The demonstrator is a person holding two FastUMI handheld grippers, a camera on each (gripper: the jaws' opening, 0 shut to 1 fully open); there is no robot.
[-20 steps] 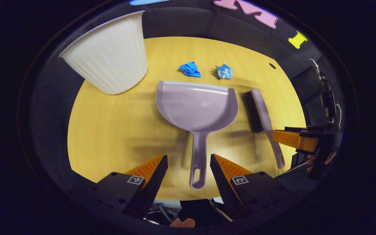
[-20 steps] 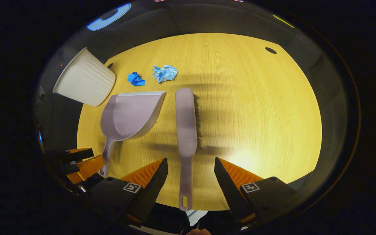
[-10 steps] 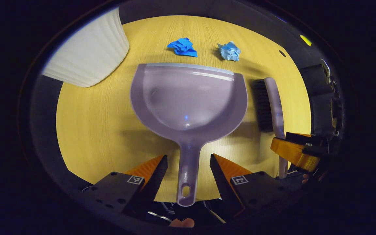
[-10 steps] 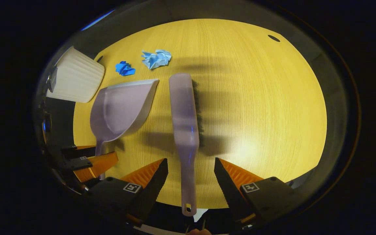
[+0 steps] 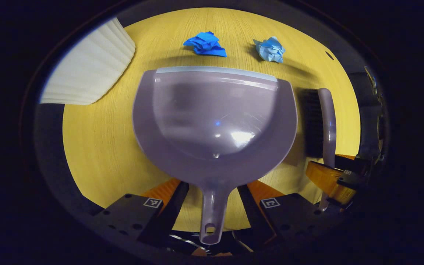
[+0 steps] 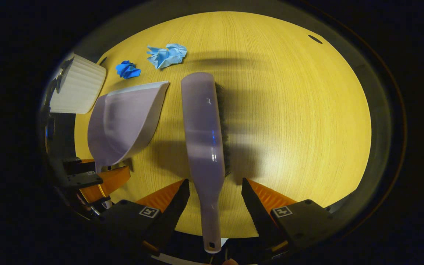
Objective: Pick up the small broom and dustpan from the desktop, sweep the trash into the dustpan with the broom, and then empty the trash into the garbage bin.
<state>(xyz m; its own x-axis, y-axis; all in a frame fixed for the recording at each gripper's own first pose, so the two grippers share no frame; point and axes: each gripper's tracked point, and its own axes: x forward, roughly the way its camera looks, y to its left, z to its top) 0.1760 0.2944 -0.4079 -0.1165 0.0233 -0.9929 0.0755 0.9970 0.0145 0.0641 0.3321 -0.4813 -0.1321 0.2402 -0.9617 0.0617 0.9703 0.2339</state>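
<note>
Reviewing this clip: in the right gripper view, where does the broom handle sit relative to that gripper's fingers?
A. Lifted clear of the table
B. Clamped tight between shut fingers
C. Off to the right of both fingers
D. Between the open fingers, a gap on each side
D. In the right gripper view the broom lies on the table, its handle running down between the spread fingers of the right gripper, gaps visible on both sides.
</note>
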